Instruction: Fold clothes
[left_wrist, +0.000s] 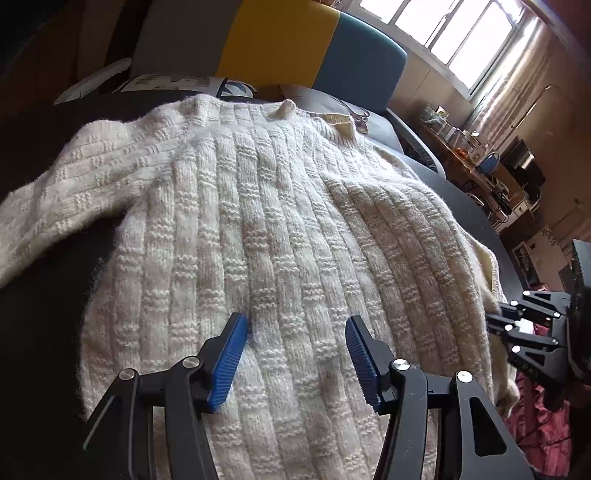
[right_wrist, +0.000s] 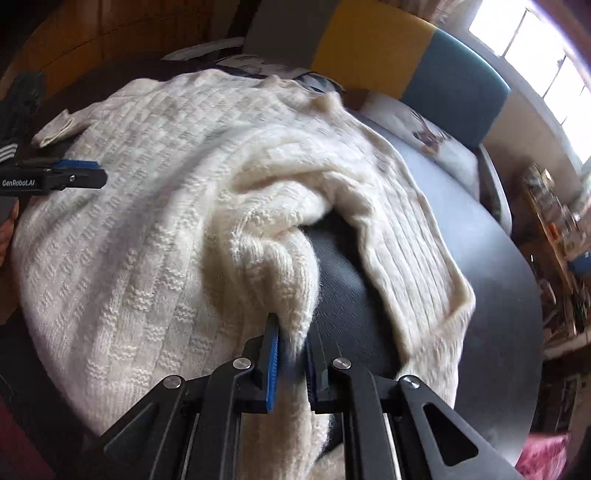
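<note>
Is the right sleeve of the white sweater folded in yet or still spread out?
Partly folded. The right gripper has its jaws shut on the sleeve, lifting it inward over the sweater.

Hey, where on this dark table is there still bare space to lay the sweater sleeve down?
Bare table shows right of the cream sweater, out to the round edge, and in the pocket under the lifted sleeve held by the right gripper. The middle is covered by knit; the left gripper hovers open there.

Cream knit sweater (left_wrist: 280, 229) spread on dark table, sleeve lifted
</note>
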